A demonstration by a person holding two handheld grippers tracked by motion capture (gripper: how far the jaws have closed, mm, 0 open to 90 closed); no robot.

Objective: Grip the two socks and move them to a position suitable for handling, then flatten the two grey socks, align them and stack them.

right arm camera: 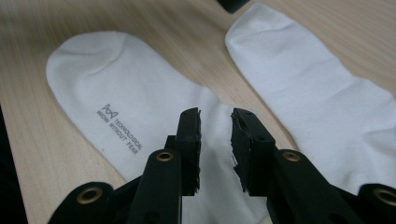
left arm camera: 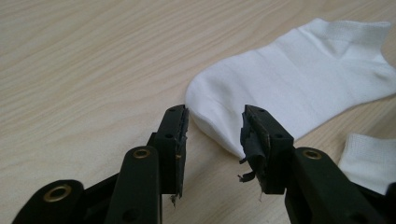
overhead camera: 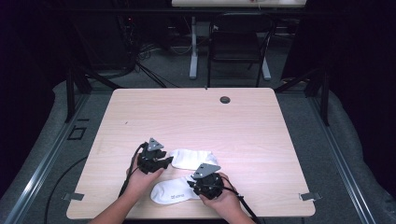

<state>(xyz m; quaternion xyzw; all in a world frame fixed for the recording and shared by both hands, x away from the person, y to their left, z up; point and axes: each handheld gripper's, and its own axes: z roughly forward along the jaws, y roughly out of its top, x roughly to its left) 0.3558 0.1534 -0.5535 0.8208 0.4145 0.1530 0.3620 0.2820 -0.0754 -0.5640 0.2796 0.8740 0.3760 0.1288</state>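
left gripper jaws apart | right gripper spread | two white socks, flat, seemingly touching

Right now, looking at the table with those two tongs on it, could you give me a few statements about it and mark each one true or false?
1. Two white socks lie on the table. True: a far sock and a near sock.
2. The left tongs are clamped shut on a sock. False: their jaws stand apart, with the far sock's toe between them.
3. The near sock bears grey lettering. True.
4. The right tongs hover over bare wood. False: they stand over the near sock.
5. A red cup stands on the table. False: there is no cup, just socks and tongs.
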